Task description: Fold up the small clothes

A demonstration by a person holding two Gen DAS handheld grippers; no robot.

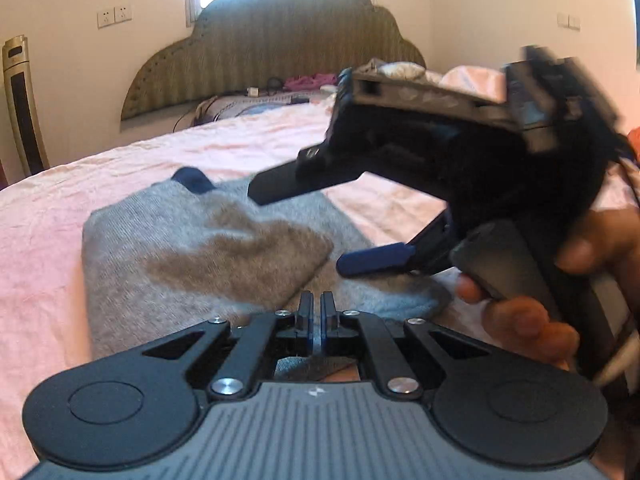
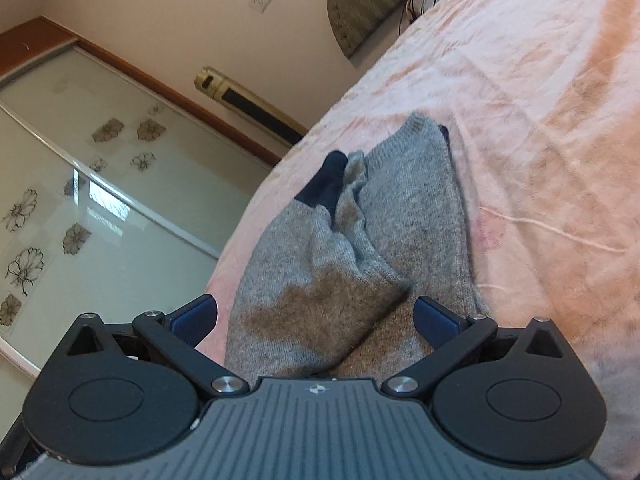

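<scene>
A small grey knitted sweater (image 1: 168, 248) with a dark blue cuff (image 1: 192, 178) lies partly folded on the pink bedsheet (image 1: 60, 208). A brownish patch shows on its folded sleeve. My left gripper (image 1: 316, 312) is shut at the sweater's near edge, and grey knit shows just behind its fingers. My right gripper (image 1: 300, 228) is open and hovers over the sweater's right side, held by a hand. In the right wrist view the right gripper (image 2: 316, 316) is open, its fingers either side of the folded sleeve (image 2: 320, 304), above the sweater (image 2: 416, 208).
A padded headboard (image 1: 272, 52) stands at the far end of the bed, with pillows and clothes (image 1: 312, 80) in front of it. A tall fan or heater (image 1: 20, 108) stands at the left wall. A glass wardrobe door (image 2: 80, 200) is to the left of the bed.
</scene>
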